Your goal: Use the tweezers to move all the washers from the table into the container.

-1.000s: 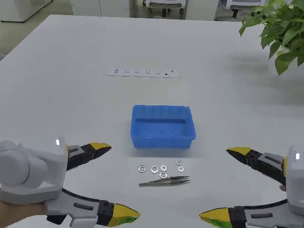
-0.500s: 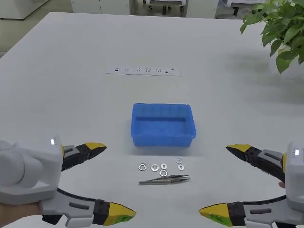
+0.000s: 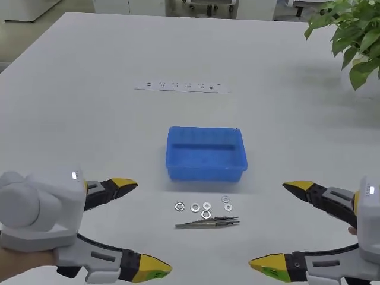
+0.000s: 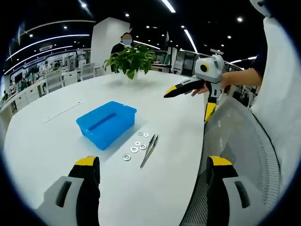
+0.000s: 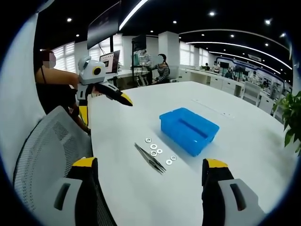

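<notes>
Several small metal washers [image 3: 205,207] lie in a loose row on the white table, just in front of the blue container [image 3: 206,153]. The metal tweezers [image 3: 207,222] lie flat right below them. My left gripper [image 3: 138,228] hangs open at the lower left, well apart from the washers. On the lower right my right gripper [image 3: 279,225] stands open too, with nothing between its jaws. The washers [image 4: 137,146] and tweezers [image 4: 149,150] lie ahead in the left gripper view, beside the container [image 4: 106,123]; the right gripper view has the washers [image 5: 157,150], tweezers [image 5: 150,158] and container [image 5: 189,130].
A white strip of sockets [image 3: 180,86] lies further back on the table. A leafy plant [image 3: 353,35] stands at the far right. A mesh chair back [image 5: 51,146] is near the table edge, and people sit further off in the office.
The head camera shifted slightly, so the table scene sits a little differently. Both grippers stay open at the near edge; the washers and tweezers lie where they were.
</notes>
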The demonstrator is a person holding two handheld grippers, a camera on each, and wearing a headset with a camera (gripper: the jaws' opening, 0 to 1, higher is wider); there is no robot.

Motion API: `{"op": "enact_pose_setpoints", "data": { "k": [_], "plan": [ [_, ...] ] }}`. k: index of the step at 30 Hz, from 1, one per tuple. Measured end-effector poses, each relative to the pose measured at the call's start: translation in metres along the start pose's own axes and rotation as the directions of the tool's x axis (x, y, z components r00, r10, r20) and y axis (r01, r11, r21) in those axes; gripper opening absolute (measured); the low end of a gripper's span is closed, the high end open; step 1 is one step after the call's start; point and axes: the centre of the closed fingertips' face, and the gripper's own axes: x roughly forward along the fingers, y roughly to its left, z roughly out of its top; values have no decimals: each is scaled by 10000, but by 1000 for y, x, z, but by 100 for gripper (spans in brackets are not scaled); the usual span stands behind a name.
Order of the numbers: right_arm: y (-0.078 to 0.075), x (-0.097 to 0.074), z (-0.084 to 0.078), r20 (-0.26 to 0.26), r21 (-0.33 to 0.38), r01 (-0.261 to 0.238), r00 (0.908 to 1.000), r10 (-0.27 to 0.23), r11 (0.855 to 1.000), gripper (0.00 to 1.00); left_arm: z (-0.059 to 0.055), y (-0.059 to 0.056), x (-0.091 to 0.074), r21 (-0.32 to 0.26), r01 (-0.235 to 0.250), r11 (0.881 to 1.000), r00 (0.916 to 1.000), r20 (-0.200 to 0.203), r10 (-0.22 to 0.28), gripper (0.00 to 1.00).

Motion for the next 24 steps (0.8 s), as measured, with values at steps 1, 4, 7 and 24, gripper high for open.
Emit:
{"op": "enact_pose_setpoints", "data": {
  "k": [1,4,7,24],
  "plan": [
    [0,0,0,22,28,-4,10000,4,10000,92,1,0,0,16,-1,10000,10000,7,1,100],
    [0,2,2,61,-11,-27,10000,27,10000,91,3,0,1,-8,-5,10000,10000,61,5,100],
    [2,3,4,83,-23,-85,9999,85,10000,91,3,0,3,77,-11,10000,10000,-20,11,100],
    [1,-3,-3,-62,293,-100,9999,102,9995,90,-7,-2,1,19,-41,10000,9997,-249,42,99]
  ]
}}
